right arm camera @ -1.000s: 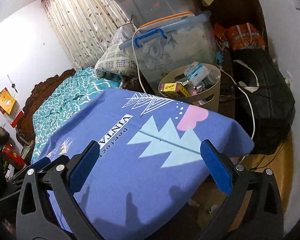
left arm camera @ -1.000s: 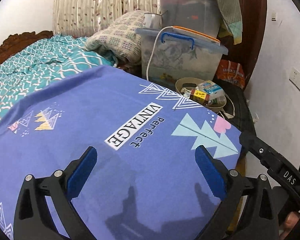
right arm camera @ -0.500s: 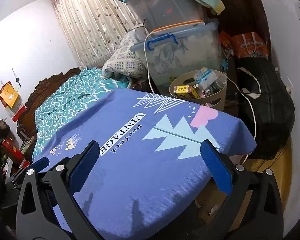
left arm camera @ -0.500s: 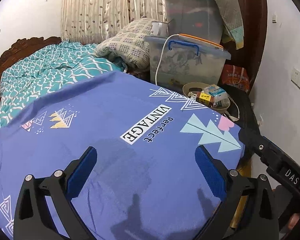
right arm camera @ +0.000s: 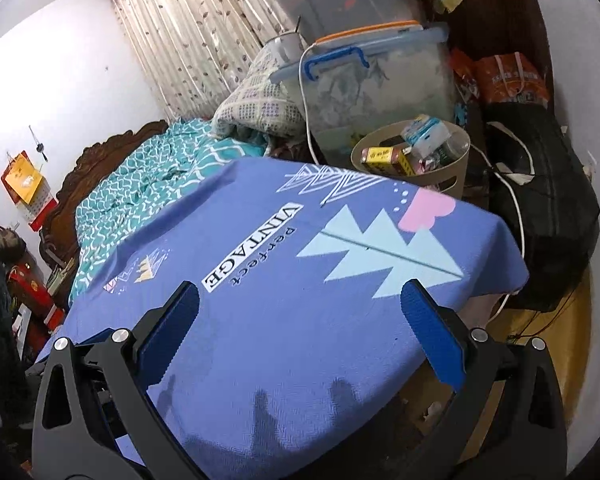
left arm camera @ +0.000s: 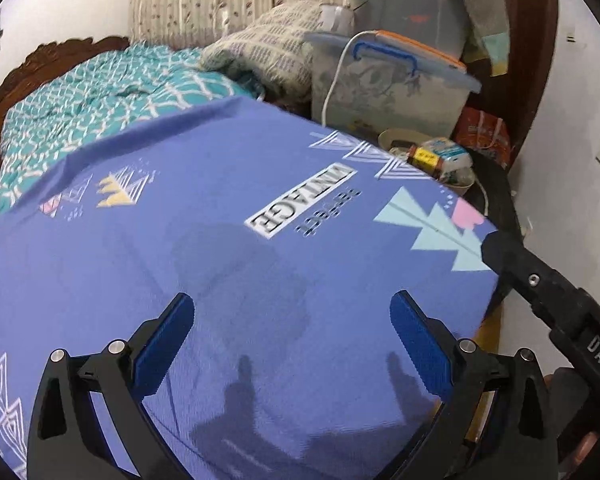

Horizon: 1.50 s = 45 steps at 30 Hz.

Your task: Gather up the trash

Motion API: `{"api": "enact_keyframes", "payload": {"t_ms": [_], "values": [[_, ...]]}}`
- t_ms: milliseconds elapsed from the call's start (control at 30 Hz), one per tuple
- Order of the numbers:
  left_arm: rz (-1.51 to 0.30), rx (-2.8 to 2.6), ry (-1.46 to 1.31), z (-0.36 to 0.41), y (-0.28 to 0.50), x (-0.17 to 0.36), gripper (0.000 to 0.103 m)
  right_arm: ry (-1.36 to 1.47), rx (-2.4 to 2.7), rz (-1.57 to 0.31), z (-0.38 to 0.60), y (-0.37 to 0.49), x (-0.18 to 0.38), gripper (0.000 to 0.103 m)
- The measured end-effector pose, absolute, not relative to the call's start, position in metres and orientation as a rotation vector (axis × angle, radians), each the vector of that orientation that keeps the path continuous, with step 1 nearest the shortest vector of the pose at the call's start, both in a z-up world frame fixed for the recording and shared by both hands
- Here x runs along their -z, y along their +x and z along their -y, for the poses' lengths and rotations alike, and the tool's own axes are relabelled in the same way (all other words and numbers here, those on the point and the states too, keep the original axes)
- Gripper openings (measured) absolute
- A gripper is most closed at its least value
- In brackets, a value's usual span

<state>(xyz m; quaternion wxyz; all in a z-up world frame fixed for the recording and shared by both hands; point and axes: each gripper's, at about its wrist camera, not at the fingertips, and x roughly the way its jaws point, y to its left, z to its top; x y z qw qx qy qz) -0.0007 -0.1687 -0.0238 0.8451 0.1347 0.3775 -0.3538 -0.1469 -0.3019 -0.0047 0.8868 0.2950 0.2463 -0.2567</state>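
A beige waste bin (right arm camera: 440,172) stands on the floor beyond the far corner of a table under a blue printed cloth (right arm camera: 284,280). Inside it lie a yellow-labelled box (right arm camera: 384,157), a white and blue carton (right arm camera: 424,132) and other packaging. In the left wrist view the waste bin (left arm camera: 456,186) peeks over the cloth's (left arm camera: 220,240) far edge. My left gripper (left arm camera: 292,344) hovers open above the cloth, holding nothing. My right gripper (right arm camera: 300,328) is also open and empty over the cloth's near right part. Part of the right gripper's arm (left arm camera: 548,292) shows at the left view's right side.
Stacked clear storage boxes (right arm camera: 364,80) with a white cable stand behind the bin. A black bag (right arm camera: 548,208) and an orange bag (right arm camera: 512,80) lie at the right by the wall. A bed with a teal quilt (left arm camera: 100,96) and a folded blanket (left arm camera: 268,52) is at the left.
Both grippers have drawn back and risen a little, so the table and bin look farther away. The left view has turned slightly and is blurred. Both stay open.
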Motion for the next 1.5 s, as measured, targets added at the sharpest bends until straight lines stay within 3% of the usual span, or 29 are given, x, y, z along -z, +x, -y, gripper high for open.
{"api": "enact_keyframes", "payload": {"t_ms": [533, 1000, 1500], "values": [[-0.882, 0.66, 0.305, 0.17, 0.009, 0.051, 0.095, 0.673, 0.5, -0.579, 0.307, -0.135, 0.032, 0.099], [-0.706, 0.584, 0.317, 0.161, -0.005, 0.023, 0.095, 0.651, 0.535, -0.522, 0.306, -0.144, 0.022, 0.099], [-0.686, 0.572, 0.314, 0.154, -0.009, 0.018, 0.095, 0.606, 0.528, -0.499, 0.297, -0.147, 0.014, 0.099]]}}
